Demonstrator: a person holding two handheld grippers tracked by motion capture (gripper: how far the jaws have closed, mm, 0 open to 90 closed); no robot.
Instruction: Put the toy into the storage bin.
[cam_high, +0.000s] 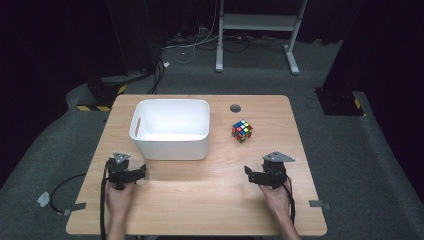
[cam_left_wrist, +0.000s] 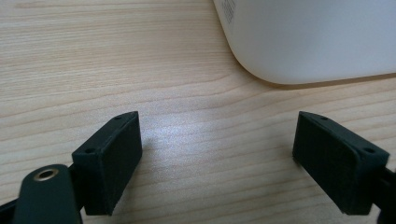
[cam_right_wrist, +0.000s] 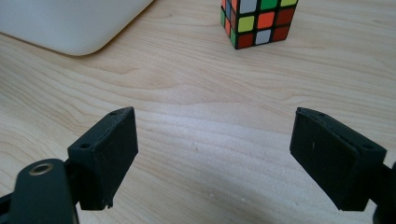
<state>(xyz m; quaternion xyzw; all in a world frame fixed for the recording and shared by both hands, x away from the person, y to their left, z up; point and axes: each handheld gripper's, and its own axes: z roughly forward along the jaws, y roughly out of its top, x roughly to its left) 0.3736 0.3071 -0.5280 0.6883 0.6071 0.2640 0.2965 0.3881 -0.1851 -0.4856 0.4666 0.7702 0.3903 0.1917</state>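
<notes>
A white plastic bin (cam_high: 172, 147) stands on the left half of the wooden table (cam_high: 200, 200). To its right, apart from it, sits a scrambled colour cube (cam_high: 242, 131). My left gripper (cam_high: 126, 169) rests near the table's front left, just in front of the bin. In the left gripper view the gripper (cam_left_wrist: 217, 154) stands open over bare wood, with the bin's rounded corner (cam_left_wrist: 317, 37) ahead. My right gripper (cam_high: 267, 170) is at the front right, short of the cube. The right gripper view shows it (cam_right_wrist: 215, 154) open and empty, the cube (cam_right_wrist: 258, 21) ahead and the bin (cam_right_wrist: 70, 21) at the upper left.
A round cable hole (cam_high: 235, 108) lies in the table's far edge, behind the cube. Beyond the table are a white desk frame (cam_high: 257, 22), floor cables (cam_high: 160, 70) and dark equipment at both sides. Bare wood spans the front of the table between my hands.
</notes>
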